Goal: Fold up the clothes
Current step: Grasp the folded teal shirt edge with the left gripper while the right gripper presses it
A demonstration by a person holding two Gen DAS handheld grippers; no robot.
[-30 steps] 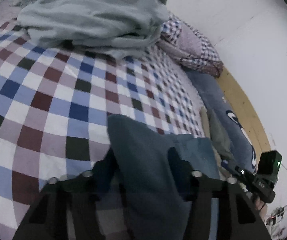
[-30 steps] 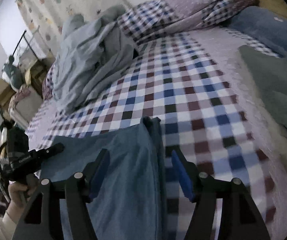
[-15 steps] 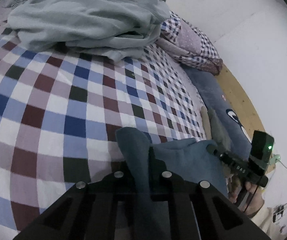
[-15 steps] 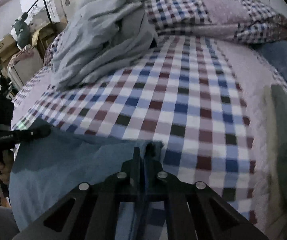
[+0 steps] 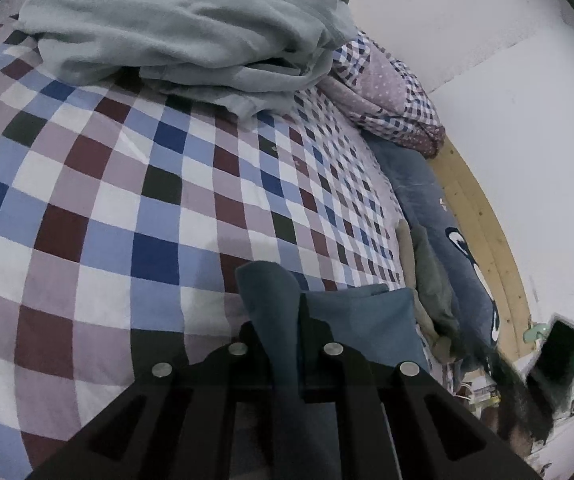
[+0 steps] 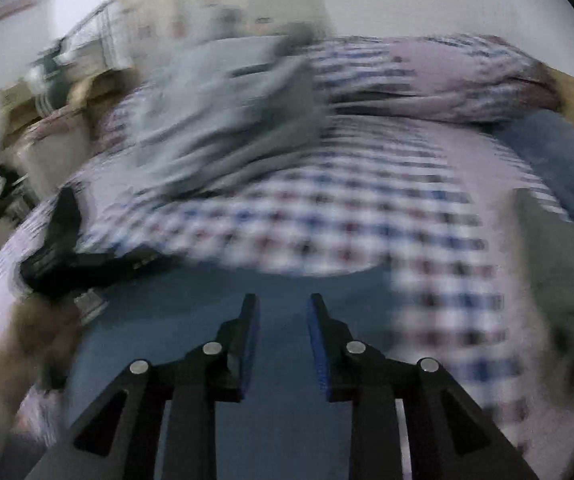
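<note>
Your left gripper (image 5: 283,344) pinches the blue garment (image 5: 359,320); your right gripper (image 6: 283,344) — jaws apart, view blurred — seems just above it.

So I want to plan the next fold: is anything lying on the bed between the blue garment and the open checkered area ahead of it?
Nothing visible: the checkered sheet ahead of the blue garment is bare up to the grey clothes pile.

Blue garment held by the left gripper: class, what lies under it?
Under the blue garment lies the checked bedsheet, which shows all around it. The left gripper is shut on a raised fold. Whatever sits directly beneath the cloth is covered.
</note>
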